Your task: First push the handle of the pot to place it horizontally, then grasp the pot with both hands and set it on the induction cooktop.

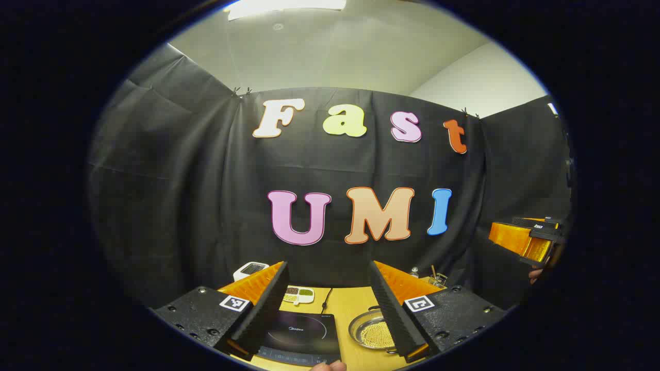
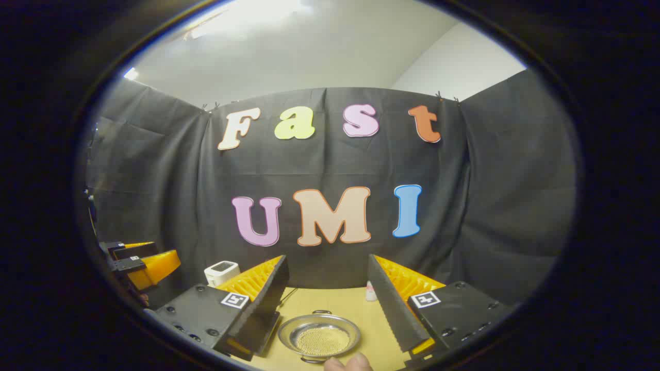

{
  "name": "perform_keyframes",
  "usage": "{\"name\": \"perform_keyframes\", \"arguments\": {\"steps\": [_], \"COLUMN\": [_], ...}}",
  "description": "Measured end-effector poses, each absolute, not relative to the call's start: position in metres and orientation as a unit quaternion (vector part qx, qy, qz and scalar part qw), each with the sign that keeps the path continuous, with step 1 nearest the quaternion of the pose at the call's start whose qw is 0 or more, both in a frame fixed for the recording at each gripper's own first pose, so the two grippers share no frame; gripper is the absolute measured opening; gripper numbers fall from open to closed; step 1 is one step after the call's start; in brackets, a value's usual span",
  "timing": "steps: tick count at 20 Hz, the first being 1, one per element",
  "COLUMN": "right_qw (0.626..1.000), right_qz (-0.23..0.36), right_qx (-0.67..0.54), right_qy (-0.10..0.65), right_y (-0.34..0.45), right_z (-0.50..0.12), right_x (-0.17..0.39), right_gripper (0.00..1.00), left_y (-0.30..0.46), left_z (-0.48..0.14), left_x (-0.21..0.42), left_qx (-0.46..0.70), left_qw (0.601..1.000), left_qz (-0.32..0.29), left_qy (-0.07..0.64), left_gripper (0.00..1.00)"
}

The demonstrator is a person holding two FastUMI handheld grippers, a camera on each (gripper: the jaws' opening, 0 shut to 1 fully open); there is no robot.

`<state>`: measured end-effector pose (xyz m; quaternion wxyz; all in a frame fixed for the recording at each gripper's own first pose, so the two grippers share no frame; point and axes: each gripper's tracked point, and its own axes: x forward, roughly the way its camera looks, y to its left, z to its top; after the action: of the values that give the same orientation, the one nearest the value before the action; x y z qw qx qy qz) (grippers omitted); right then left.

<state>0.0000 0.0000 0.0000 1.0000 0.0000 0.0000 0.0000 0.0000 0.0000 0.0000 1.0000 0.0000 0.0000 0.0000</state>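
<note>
With both grippers (image 1: 327, 309) (image 2: 327, 309) agape above the pot (image 2: 319, 336), your handle (image 2: 322, 312) push could spill its beads.

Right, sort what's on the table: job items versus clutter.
Job:
pot, holding small pale beads
induction cooktop
left gripper
right gripper

Clutter:
white device with a screen
compartment dish
small bottle
glass jar

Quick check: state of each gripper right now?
Left gripper: open, holding nothing, raised above the cooktop.
Right gripper: open, holding nothing, raised above the pot.
</note>
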Motion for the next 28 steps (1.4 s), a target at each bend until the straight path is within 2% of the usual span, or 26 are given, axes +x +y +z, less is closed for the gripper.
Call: {"name": "perform_keyframes", "arguments": {"steps": [1, 2, 3, 4, 6, 7, 8, 9, 13, 14, 16, 24, 25, 26, 27, 28], "right_qw": [1.0, 1.0, 1.0, 1.0, 1.0, 1.0, 1.0, 1.0, 1.0, 1.0, 0.999, 0.998, 0.998, 0.997, 0.996, 0.996], "right_qz": [0.0, 0.001, 0.003, 0.004, 0.007, 0.01, 0.011, 0.012, 0.016, 0.015, 0.017, 0.027, 0.026, 0.027, 0.027, 0.029], "right_qx": [0.002, 0.004, 0.007, 0.009, 0.012, 0.013, 0.012, 0.012, 0.017, 0.016, 0.018, 0.017, 0.014, 0.012, 0.011, 0.008], "right_qy": [0.002, 0.004, 0.008, 0.009, 0.01, 0.013, 0.015, 0.017, 0.02, 0.02, 0.021, 0.048, 0.059, 0.068, 0.078, 0.089], "right_y": [-0.002, -0.003, -0.002, -0.003, -0.003, -0.002, -0.002, -0.002, -0.001, -0.001, 0.001, 0.023, 0.027, 0.03, 0.037, 0.041], "right_z": [0.0, -0.003, -0.006, -0.007, -0.008, -0.01, -0.012, -0.013, -0.013, -0.015, -0.015, -0.035, -0.041, -0.049, -0.057, -0.063], "right_x": [0.001, 0.0, 0.001, 0.002, 0.003, 0.004, 0.005, 0.006, 0.01, 0.012, 0.014, 0.028, 0.03, 0.03, 0.032, 0.029], "right_gripper": [0.98, 0.98, 0.98, 0.98, 0.97, 0.98, 0.98, 0.98, 0.98, 0.98, 0.97, 0.98, 0.96, 0.8, 0.84, 0.72], "left_y": [-0.001, -0.003, -0.004, -0.005, -0.004, -0.006, -0.006, -0.006, -0.005, -0.004, -0.003, 0.013, 0.016, 0.019, 0.023, 0.027], "left_z": [-0.002, -0.002, -0.002, -0.002, -0.003, -0.004, -0.005, -0.004, -0.008, -0.007, -0.008, -0.016, -0.018, -0.019, -0.021, -0.022], "left_x": [0.0, 0.001, 0.001, 0.001, 0.001, 0.001, 0.001, 0.002, 0.005, 0.005, 0.008, 0.016, 0.018, 0.02, 0.019, 0.021], "left_qx": [0.001, 0.0, 0.0, 0.0, 0.003, 0.004, 0.005, 0.006, 0.006, 0.006, 0.007, 0.004, 0.003, 0.003, 0.002, 0.0], "left_qw": [1.0, 1.0, 1.0, 1.0, 1.0, 1.0, 1.0, 1.0, 1.0, 1.0, 1.0, 1.0, 1.0, 1.0, 1.0, 1.0], "left_qz": [0.0, 0.0, 0.0, 0.0, 0.002, 0.002, 0.003, 0.004, 0.007, 0.007, 0.007, 0.008, 0.006, 0.005, 0.004, 0.003], "left_qy": [0.002, 0.003, 0.003, 0.004, 0.006, 0.006, 0.007, 0.006, 0.012, 0.012, 0.013, 0.014, 0.015, 0.016, 0.017, 0.016], "left_gripper": [0.93, 0.94, 0.94, 0.89, 0.94, 0.89, 0.94, 0.89, 0.89, 0.93, 0.89, 0.92, 0.94, 0.94, 0.94, 0.94]}}
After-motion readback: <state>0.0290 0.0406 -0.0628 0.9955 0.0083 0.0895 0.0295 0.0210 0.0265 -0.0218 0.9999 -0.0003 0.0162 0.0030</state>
